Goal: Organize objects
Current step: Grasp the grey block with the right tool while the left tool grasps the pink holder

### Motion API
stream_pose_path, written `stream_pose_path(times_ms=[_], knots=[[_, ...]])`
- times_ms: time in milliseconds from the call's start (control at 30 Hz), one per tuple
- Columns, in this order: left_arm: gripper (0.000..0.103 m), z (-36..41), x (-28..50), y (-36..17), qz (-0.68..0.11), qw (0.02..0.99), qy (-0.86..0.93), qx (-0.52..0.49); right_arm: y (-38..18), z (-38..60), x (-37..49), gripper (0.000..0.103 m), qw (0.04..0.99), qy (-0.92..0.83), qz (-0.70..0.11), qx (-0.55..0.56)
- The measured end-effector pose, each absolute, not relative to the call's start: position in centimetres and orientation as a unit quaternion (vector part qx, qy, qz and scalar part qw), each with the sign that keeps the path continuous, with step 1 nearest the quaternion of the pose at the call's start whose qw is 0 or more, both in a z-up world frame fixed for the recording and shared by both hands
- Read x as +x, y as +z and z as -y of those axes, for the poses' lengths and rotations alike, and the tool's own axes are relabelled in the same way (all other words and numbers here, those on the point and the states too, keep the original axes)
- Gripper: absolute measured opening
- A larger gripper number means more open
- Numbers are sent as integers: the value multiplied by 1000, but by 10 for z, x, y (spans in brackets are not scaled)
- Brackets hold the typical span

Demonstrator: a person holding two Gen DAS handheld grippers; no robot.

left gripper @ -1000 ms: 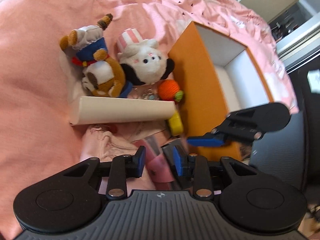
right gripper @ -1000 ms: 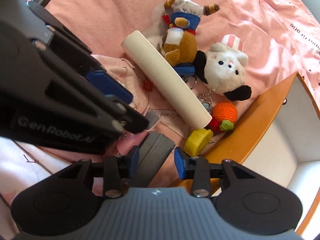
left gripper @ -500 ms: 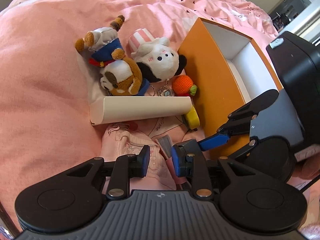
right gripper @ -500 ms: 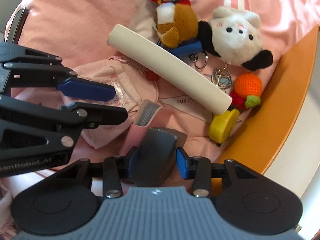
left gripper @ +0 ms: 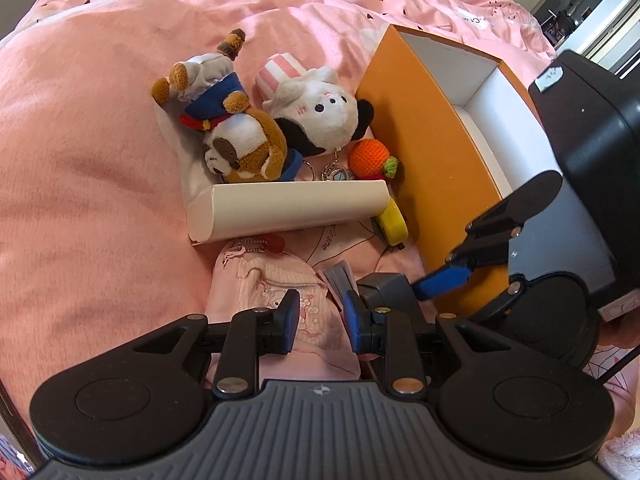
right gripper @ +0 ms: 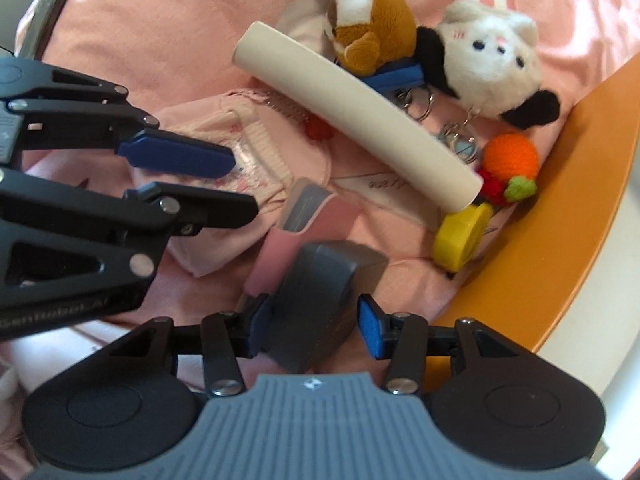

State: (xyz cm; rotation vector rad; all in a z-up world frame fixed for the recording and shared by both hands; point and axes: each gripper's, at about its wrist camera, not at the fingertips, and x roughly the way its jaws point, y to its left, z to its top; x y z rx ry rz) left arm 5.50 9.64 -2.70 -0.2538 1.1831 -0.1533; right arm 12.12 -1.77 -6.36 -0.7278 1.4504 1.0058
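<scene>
Pink bedding with small dark marks carries everything we see. Our right gripper points down over a dark grey wedge-shaped block; its jaws have just been opening, the left pad touching the block, the right pad standing clear. Our left gripper has a narrow gap, hovering over a pale pink printed pouch without pinching it. Printed script on the bedding is too small for us to read. Beyond lie a cream cardboard tube, a brown plush dog in a blue outfit, a white plush with a striped hat, an orange crocheted fruit and a yellow disc, beside an open orange box with a white interior.
</scene>
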Motion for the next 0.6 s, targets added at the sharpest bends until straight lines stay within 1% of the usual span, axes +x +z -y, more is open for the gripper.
stream_pose_path(times_ms=[33, 133, 267, 533, 600], knots=[[31, -96, 55, -27, -555, 820, -71, -119, -65, 18, 121, 51, 579, 429, -620, -310], [31, -95, 55, -29, -556, 820, -68, -116, -69, 16, 114, 59, 586, 423, -610, -326], [31, -95, 53, -29, -550, 825, -69, -114, -65, 17, 114, 53, 586, 427, -603, -334], [32, -93, 52, -20, -520, 837, -107, -134, -49, 25, 115, 48, 591, 436, -576, -359], [32, -92, 55, -23, -527, 830, -114, -146, -43, 28, 117, 43, 596, 437, -568, -362]])
